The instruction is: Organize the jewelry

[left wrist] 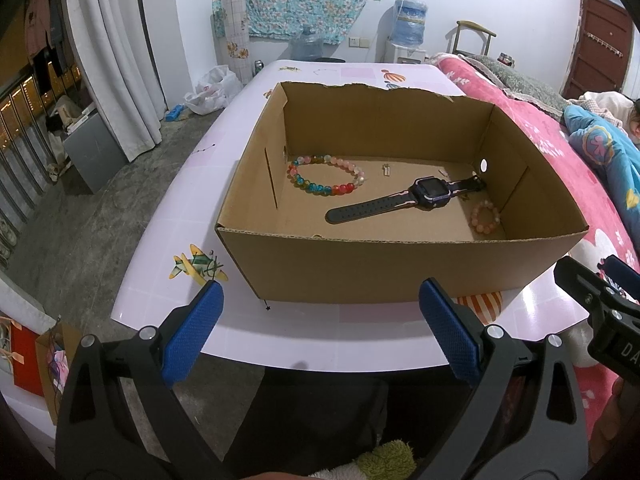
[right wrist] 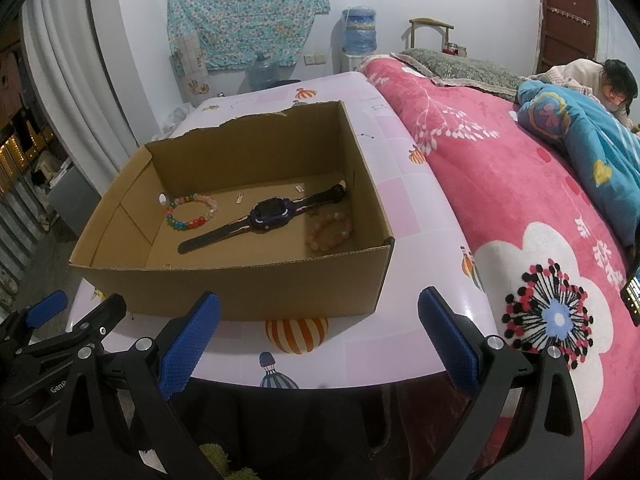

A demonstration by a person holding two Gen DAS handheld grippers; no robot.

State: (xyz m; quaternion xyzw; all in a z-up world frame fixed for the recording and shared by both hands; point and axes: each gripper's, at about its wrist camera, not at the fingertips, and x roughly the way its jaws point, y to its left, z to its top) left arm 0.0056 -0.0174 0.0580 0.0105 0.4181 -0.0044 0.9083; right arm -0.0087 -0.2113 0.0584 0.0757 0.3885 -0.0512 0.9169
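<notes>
Three pieces sit in the box [left wrist: 400, 268]: watch [left wrist: 430, 194], two bracelets [left wrist: 326, 176]. Both my grippers [left wrist: 320, 328] [right wrist: 320, 332] hang released, empty; task looks nearly done.

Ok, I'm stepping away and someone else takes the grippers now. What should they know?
Left gripper: open, empty, in front of the box.
Right gripper: open, empty, beside it.
Cardboard box on the table holds the colourful bead bracelet, the watch and the pink bead bracelet.
Done: those three are in the box.
Left: no other jewelry in view outside it.
</notes>
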